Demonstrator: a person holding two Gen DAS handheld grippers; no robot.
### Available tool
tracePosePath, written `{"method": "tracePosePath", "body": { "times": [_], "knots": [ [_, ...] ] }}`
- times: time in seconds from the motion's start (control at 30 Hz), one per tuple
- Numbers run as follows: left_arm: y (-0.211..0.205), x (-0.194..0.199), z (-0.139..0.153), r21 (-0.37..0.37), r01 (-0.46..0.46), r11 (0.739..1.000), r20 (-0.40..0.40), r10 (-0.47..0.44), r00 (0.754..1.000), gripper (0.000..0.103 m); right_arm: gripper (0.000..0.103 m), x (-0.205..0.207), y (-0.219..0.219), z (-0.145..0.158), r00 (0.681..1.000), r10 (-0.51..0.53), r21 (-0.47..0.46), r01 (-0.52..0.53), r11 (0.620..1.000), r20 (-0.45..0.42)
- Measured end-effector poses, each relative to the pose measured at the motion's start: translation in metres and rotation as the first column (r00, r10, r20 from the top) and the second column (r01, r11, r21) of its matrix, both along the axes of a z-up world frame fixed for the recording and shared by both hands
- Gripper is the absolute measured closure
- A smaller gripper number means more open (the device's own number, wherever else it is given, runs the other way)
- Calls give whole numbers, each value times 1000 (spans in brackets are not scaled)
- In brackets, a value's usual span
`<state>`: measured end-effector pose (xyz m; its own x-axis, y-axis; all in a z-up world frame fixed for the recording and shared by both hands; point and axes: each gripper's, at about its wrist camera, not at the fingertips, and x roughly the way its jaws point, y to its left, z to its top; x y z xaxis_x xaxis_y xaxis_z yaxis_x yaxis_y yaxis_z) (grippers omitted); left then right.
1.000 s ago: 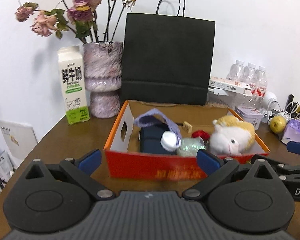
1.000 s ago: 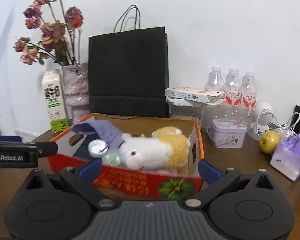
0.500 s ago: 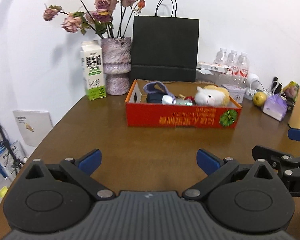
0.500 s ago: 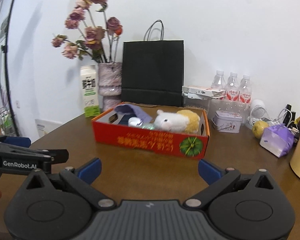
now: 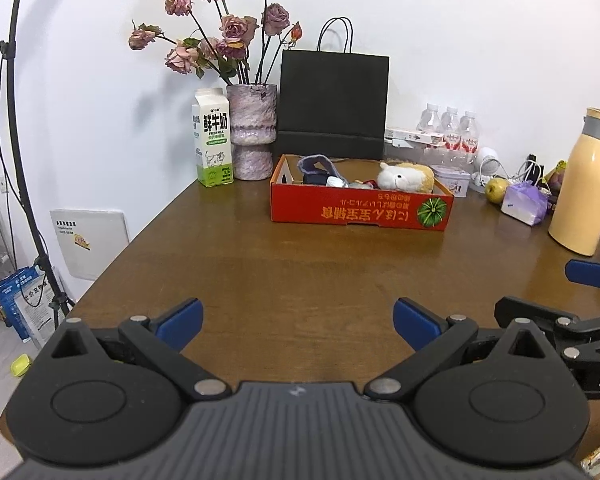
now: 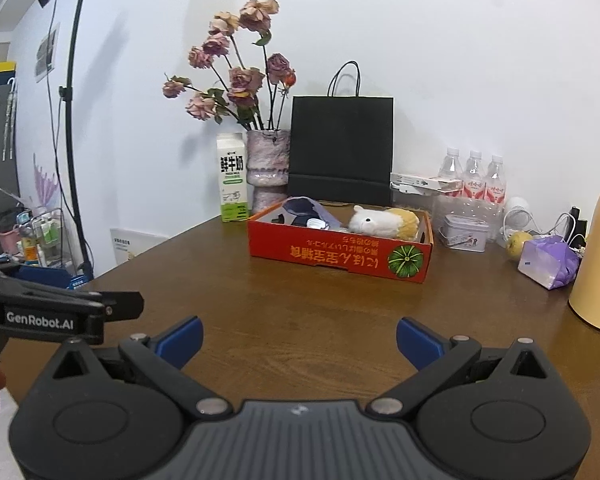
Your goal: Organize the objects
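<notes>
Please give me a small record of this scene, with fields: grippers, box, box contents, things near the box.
left gripper: open, empty, above table
right gripper: open, empty
box: red cardboard tray, upright, far side of table
box contents: plush toy, purple cloth, white cap
left of box: milk carton, vase
behind box: black paper bag

The brown desk (image 5: 300,272) is bare up front. Along its far edge stand a red box (image 5: 360,210), milk carton (image 5: 213,138), vase (image 5: 252,132) and black bag (image 5: 334,102). A yellow flask (image 5: 580,184) stands at its right edge.

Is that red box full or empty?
Partly full. The red box holds a plush toy, a white-capped bottle and a purple cloth; its top is open.
</notes>
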<state>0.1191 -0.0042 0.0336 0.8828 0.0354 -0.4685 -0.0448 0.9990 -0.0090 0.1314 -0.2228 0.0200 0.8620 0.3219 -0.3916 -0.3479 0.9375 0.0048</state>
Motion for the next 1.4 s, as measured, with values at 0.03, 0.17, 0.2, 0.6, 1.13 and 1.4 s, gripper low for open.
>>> {"method": "tracePosePath", "body": {
  "times": [0.03, 0.17, 0.2, 0.6, 1.13, 1.4],
  "knots": [
    [-1, -3, -1, 3, 1, 1000, -2, -1, 1000, 0, 0, -4, -1, 0, 1000, 1, 1, -1, 1000, 1],
    [-4, -11, -3, 5, 5, 1000, -7, -5, 1000, 0, 0, -14, -3, 1, 1000, 0, 4, 0, 1000, 4],
    [-4, -12, -3, 5, 5, 1000, -7, -5, 1000, 0, 0, -16, -3, 1, 1000, -1, 4, 1, 1000, 5],
    [-5, -23, 0, 2, 10, 1000, 10, -10, 1000, 0, 0, -23, -6, 6, 1000, -7, 6, 7, 1000, 24],
    [-7, -25, 3, 3, 15, 1000, 12, -15, 1000, 0, 0, -25, -7, 8, 1000, -5, 3, 5, 1000, 28],
    [-7, -26, 3, 2, 15, 1000, 13, -15, 1000, 0, 0, -25, -7, 7, 1000, -5, 3, 5, 1000, 28]
  ]
}}
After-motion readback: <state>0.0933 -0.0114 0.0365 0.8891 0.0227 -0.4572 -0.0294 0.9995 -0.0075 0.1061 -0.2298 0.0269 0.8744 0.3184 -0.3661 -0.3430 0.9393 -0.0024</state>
